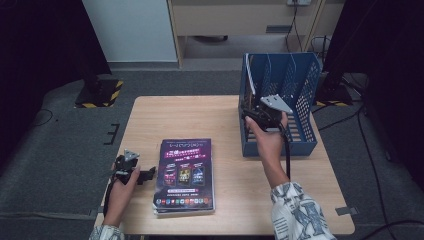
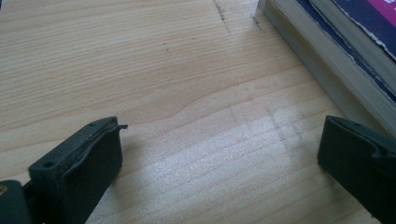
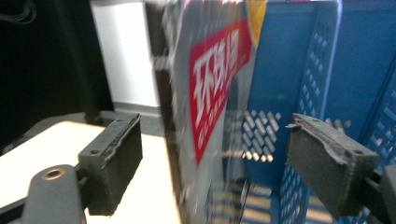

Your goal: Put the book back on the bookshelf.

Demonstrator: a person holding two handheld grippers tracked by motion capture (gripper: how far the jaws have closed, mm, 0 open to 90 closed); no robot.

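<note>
Magazine (image 3: 210, 107): upright in blue rack (image 1: 300, 85), between the right tool's (image 3: 212, 172) spread jaws, pads apart from it
Magazine's writing: red band, white Chinese characters, "GLOBAL"
Left tool (image 2: 219, 158): spread, on bench (image 2: 177, 70) just beside book stack (image 2: 336, 51)

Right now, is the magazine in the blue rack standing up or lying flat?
Standing up: the magazine rises on edge inside the rack.
</note>
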